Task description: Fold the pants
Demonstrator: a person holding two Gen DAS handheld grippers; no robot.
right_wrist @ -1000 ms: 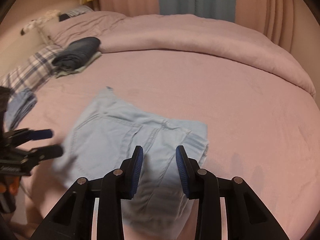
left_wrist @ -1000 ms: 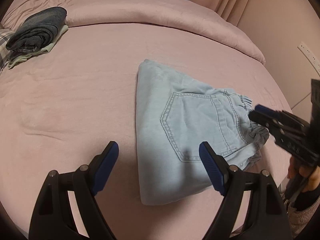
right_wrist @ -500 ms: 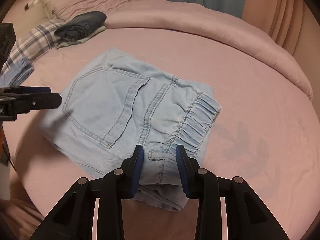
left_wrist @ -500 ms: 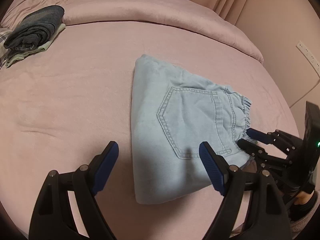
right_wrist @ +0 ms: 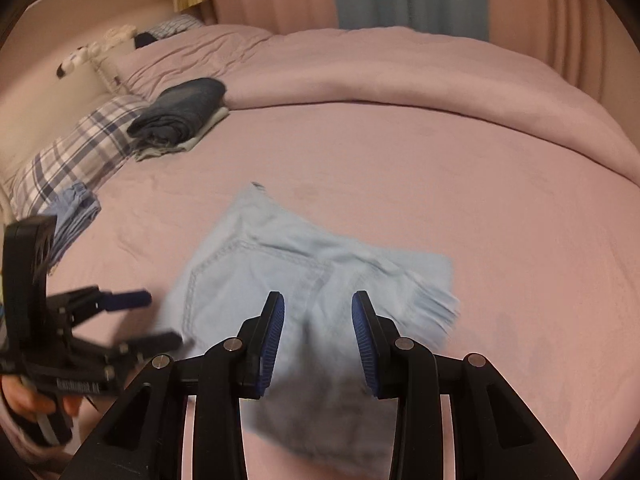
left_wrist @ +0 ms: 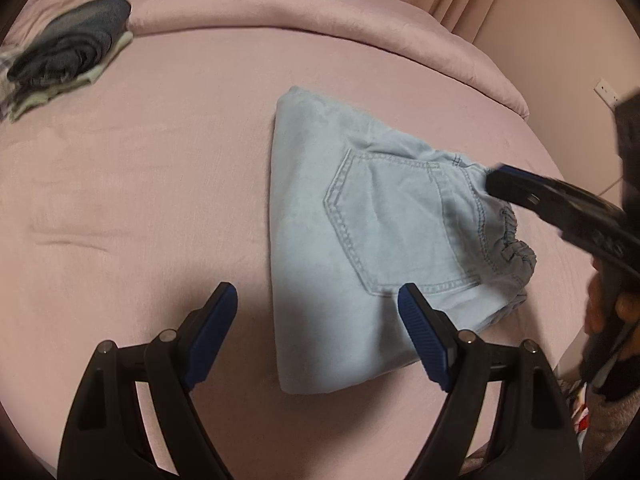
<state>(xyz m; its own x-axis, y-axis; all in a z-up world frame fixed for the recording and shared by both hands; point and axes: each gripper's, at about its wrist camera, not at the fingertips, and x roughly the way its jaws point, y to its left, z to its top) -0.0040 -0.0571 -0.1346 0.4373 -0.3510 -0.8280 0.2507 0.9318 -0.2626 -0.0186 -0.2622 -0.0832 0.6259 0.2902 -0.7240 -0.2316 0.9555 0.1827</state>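
Left claw (left_wrist: 316, 338) hangs with its blue pads (left_wrist: 420, 336) spread wide and nothing between them but the near corner of the folded pants (left_wrist: 360, 248) and bare sheet; no pad presses on cloth. Right claw (right_wrist: 318, 338), jaws parted to a narrow gap, hovers above the pants' waist end; from its own camera the denim shows through the gap, blurred, and I see no pinch on it, so I count it open and empty. From my left camera the right claw's dark fingers come in from the right side, their tips over the elastic waistband (left_wrist: 512, 240), whether touching I cannot tell. Pants: pale blue denim, folded into a compact wedge, back pocket (left_wrist: 388, 220) facing up, lying flat in the middle of the pink bed (left_wrist: 140, 200). Farther off, toward the head of the bed, a dark folded garment (right_wrist: 180, 116) sits on a pale one, well apart from the pants. Beside that, a plaid pillow (right_wrist: 76, 148), with a small blue bundle of cloth (right_wrist: 72, 212) at its near edge. Rolled pink duvet (right_wrist: 400, 80) runs across the far side, curtains behind it.
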